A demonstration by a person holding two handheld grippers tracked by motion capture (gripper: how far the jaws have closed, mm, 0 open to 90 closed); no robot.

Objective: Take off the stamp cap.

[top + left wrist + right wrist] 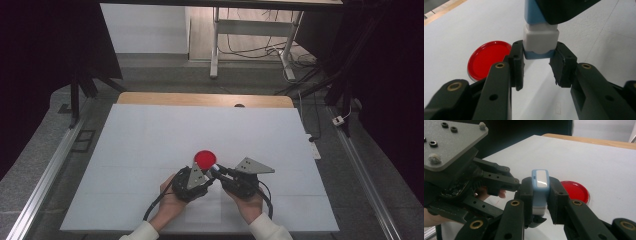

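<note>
A small blue-and-white case (540,191) is held above the surface (150,140), clamped by the right tongs (540,202). Its white end is gripped by the left tongs (539,58), likely for pulling it apart. A red lid (205,158) lies just beyond.

White-topped counter (150,150) w/ wood edge; grey floor (165,75), black curtains (45,60) both sides, metal desk frame (250,35) + cables behind.
</note>
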